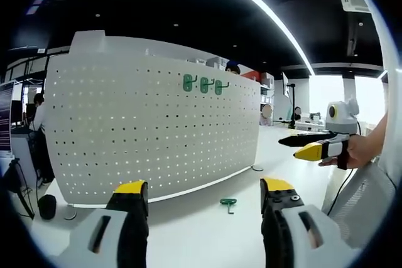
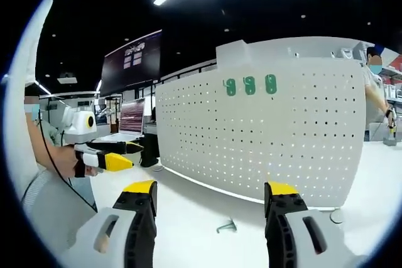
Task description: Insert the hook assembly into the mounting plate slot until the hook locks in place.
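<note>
White table (image 1: pixel 207 230), pegboard (image 1: pixel 151 130), loose green hook (image 1: pixel 228 203)

Left gripper (image 1: pixel 204 194) jaws apart, green hook (image 1: pixel 228 203) on table (image 1: pixel 201 230) before pegboard (image 1: pixel 151 130) holding three hooks (image 1: pixel 204 84)

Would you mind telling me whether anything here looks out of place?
One green hook lies loose on the white table before the pegboard, while three matching hooks hang in a row near its top.

Bright ceiling strip light (image 1: pixel 264 7), sharp focus, strong fisheye bending at edges.
</note>
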`<state>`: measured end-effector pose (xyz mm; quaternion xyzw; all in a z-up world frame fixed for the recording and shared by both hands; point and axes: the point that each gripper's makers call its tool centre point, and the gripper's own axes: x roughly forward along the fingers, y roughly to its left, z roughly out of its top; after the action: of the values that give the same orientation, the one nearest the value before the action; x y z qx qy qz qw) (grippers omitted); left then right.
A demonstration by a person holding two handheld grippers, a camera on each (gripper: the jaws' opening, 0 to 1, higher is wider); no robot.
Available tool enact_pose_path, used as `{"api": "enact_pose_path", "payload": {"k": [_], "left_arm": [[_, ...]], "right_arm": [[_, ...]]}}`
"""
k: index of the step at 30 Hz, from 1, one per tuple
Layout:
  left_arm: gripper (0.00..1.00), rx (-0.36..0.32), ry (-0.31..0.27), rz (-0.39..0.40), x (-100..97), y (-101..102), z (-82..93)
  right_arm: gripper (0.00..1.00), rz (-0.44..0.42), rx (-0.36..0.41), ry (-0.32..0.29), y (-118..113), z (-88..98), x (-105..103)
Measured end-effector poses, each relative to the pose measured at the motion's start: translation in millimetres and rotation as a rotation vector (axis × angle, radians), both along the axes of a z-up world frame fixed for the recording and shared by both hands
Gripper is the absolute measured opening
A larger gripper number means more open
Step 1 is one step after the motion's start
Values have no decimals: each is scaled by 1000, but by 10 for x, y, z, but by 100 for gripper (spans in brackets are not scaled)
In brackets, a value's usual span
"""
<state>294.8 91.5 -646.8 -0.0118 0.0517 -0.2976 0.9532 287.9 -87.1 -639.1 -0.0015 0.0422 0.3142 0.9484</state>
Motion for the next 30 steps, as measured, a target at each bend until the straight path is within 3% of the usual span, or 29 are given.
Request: {"api": "enact_pose_path", "payload": {"k": [19,30], "left_arm": [[75,43,7,-78,24,-176,6],[71,120,27,-178,127,-260,-27]], "right_arm": [[66,-3,0,-2,-12,9,-4],[64,2,-10,15,-13,-35,-10]]}}
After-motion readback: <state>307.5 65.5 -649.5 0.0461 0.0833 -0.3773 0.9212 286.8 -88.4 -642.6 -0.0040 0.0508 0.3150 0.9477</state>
